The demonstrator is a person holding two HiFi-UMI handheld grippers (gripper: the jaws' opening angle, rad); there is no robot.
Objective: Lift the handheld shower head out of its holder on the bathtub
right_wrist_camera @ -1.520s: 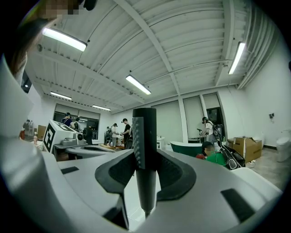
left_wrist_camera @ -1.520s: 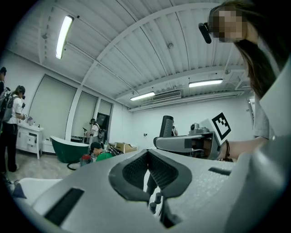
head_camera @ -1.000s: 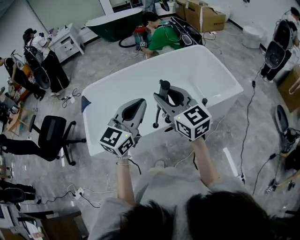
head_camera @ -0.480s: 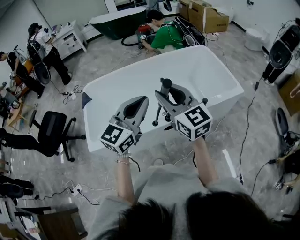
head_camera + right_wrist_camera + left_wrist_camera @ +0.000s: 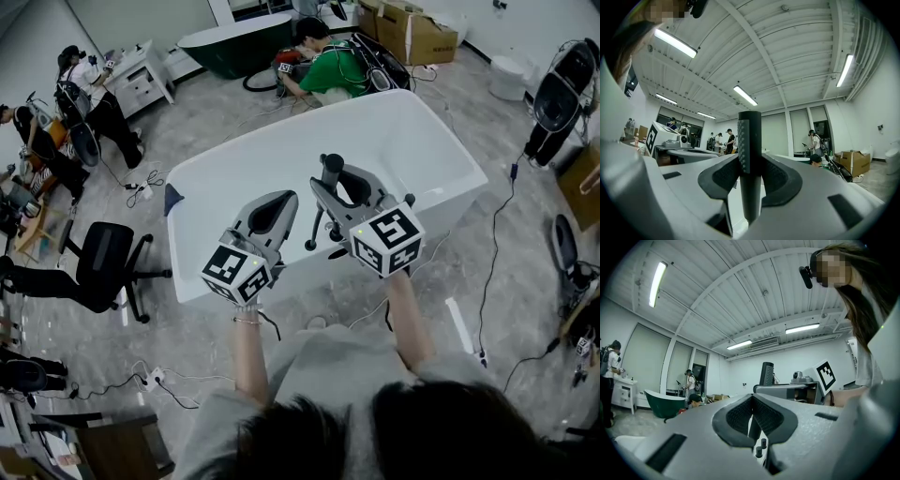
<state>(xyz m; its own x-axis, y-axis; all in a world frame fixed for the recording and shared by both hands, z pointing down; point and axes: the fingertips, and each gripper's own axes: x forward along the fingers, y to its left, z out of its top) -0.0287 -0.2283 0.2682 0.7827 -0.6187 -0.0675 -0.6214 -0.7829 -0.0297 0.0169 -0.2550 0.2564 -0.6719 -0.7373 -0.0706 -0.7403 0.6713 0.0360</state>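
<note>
My right tool (image 5: 750, 164) grips the dark handheld shower head (image 5: 749, 136); both pads press on its upright handle, which keeps the jaws rather wide apart. The shower head stands at the near rim of the white bathtub (image 5: 422, 150). My left tool (image 5: 751, 399), just beside it, has its jaws together and holds nothing.

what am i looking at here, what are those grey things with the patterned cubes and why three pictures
A person holds a grey two-jaw tool in each hand; the patterned cubes are part of them. The top-down picture comes from a camera on the person's head, above a white bathtub. The other two come from cameras riding on each tool, looking along its jaws. The right tool is closed on the black handle of the shower head, upright by the tub's near rim. The left tool, beside it, has its jaws together and holds nothing.
</note>
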